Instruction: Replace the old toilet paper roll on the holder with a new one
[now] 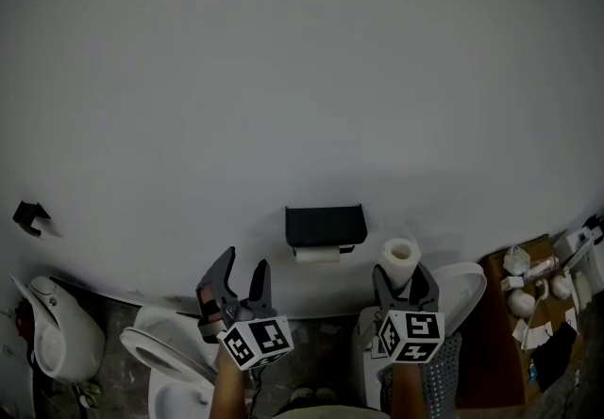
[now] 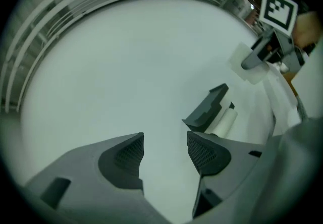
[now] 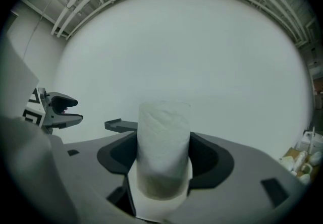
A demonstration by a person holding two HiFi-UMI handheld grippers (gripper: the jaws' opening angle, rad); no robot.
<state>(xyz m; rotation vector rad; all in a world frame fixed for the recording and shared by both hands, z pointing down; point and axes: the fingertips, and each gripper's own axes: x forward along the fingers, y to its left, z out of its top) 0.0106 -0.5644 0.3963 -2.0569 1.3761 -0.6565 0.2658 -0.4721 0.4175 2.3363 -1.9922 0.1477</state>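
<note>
Your left hand-held gripper [image 1: 243, 268] is empty, its jaws standing well apart with only bare wall between them. Your right hand-held gripper [image 1: 404, 281] is clamped around the new toilet paper roll [image 1: 400, 259], which stands upright with its core pointing up out of the jaws.

The old roll [image 1: 317, 255] hangs under the black holder [image 1: 326, 225] at lower centre of the head view, its long axis level and running along the wall. It lies up and to the right of the left hand-held gripper and up and to the left of the right one, roughly midway between them. Neither looks clearly nearer, but only the left one is free to take it.

In the left gripper view the holder [image 2: 207, 108] sits just above the right-hand jaw tip, so the jaws aren't lined up on it.

The holder's cover hides the bar, so you can't tell from here how the old roll comes off.
</note>
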